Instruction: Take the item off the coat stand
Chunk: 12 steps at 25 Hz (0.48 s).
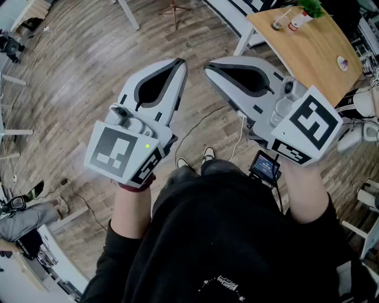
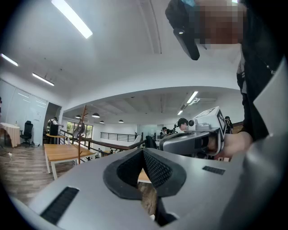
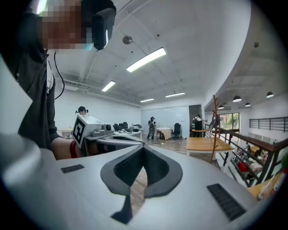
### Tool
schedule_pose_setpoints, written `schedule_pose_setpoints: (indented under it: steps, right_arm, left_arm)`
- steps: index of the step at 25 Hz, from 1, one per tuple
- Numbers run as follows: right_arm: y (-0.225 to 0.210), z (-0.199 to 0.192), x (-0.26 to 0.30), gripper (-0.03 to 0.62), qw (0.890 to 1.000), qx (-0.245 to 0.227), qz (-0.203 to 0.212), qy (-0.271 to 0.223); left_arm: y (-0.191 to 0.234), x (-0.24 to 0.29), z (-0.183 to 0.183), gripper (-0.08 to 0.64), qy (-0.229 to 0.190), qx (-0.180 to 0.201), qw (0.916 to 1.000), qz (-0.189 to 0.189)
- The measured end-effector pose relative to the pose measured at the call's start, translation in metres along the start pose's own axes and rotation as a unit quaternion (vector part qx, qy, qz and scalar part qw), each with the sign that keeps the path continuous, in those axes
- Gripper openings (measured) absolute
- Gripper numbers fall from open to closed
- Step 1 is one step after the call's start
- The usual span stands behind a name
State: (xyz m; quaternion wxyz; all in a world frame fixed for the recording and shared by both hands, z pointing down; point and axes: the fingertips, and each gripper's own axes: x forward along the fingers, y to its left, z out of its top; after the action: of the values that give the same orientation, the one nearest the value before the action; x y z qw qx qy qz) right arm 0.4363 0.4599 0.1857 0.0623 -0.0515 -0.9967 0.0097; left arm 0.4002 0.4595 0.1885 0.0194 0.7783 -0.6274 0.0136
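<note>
A thin reddish-brown coat stand rises far off beside a wooden table, with a dark item hanging on it. The right gripper view shows the same stand and item, also far away. In the head view a wooden stand appears at the top edge. My left gripper and right gripper are held side by side in front of the person's body, pointing forward. Both are shut with nothing between the jaws, and neither is near the stand.
A light wooden table with a bottle and small objects stands at the right front. White table legs and cables are on the wood floor. Another wooden table stands by the stand, next to a railing. People stand in the distance.
</note>
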Motion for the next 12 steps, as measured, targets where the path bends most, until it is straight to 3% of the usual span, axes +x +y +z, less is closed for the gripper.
schedule_pose_setpoints:
  steps: [3,7,12]
  right_arm:
    - [-0.011,0.004,-0.021,0.012,1.000,-0.019,-0.005,0.005]
    - [-0.041,0.011,-0.053,0.012,1.000,0.004,-0.017,-0.004]
    - [-0.070,-0.014,-0.078,0.012,0.999,0.017,-0.039,0.011]
  left_arm:
    - [-0.021,0.020,0.005,0.000,0.002,-0.005,0.9999,-0.012]
    - [-0.043,0.053,0.016,0.000,0.004,0.001,0.9993,-0.037]
    - [-0.052,0.081,0.000,0.001,0.017,0.000,0.9978,-0.064]
